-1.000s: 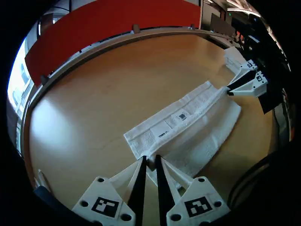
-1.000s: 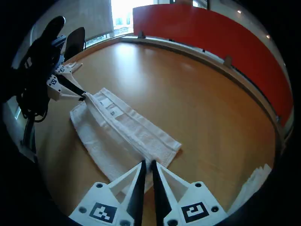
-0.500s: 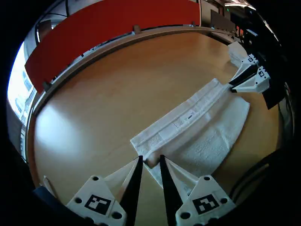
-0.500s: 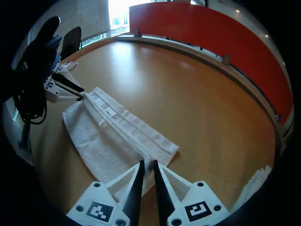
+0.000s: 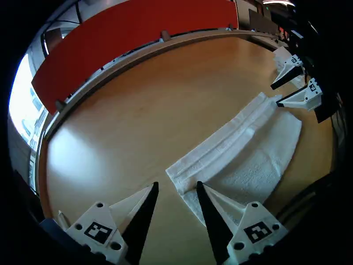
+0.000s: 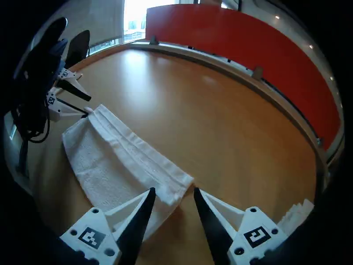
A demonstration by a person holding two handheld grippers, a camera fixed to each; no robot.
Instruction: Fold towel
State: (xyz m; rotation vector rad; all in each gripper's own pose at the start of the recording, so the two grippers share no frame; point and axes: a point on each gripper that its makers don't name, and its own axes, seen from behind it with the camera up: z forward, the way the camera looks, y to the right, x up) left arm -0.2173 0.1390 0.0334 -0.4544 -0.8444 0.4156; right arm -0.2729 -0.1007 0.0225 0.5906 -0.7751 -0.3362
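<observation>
— What colour was the towel (image 5: 247, 150)?
— White, on a honey-brown bench (image 5: 132, 115).
— And at twelve o'clock?
— A red panel (image 5: 132, 31) stood; the left gripper (image 5: 176, 184) was white, black-fingered, with black-and-white markers.

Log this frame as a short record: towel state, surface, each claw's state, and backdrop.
towel: white towel lies flat, with a folded band along one long edge
surface: wooden table
left: left claw open, one end corner of the towel between its fingers, not pinched
right: right claw open, at the towel's opposite end corner, not pinched
backdrop: red panel along the table's far edge
</observation>
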